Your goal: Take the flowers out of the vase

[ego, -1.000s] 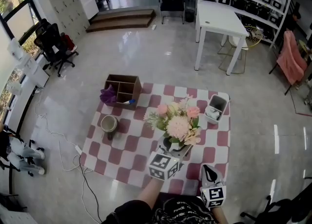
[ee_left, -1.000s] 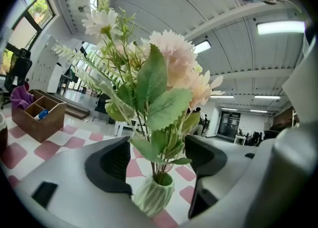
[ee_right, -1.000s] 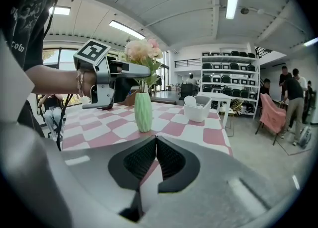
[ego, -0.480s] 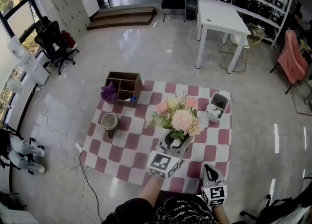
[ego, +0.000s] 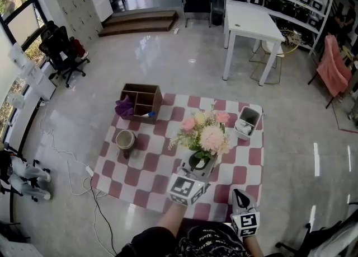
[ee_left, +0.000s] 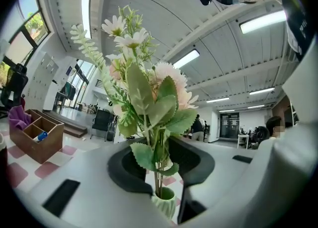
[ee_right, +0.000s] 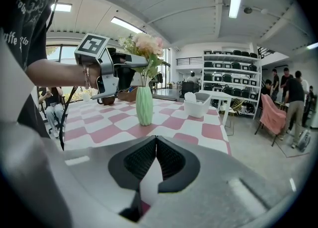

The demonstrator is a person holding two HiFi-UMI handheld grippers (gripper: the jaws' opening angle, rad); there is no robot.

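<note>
Closing left claw (ee_left: pixel 160 165) round thin flower stems (ee_left: pixel 157 181), ribbed mint vase (ee_left: pixel 164 203), right claw (ee_right: pixel 156 141) pinched together

The surface (ego: pixel 140 166) wears a check of dusty pink and white squares. On it the vase (ee_right: pixel 144 105) is pale mint green with fine upright ribs. Its flowers (ego: pixel 206 132) are soft pink, cream and white, among mid-green leaves and stems. Left of the vase and farther off, a box (ego: pixel 142 99) is brown wood, with a purple cloth (ego: pixel 124 107) against it. Left of the vase, a cup (ego: pixel 125 140) is dull brown. Right of the vase, a bin (ego: pixel 248 121) is white. The right claw (ee_right: pixel 155 157) is pale grey with black ribbed pads; its cube (ego: pixel 245 223) carries black-and-white square markers. The floor (ego: pixel 168 54) beyond the vase is glossy light grey.
</note>
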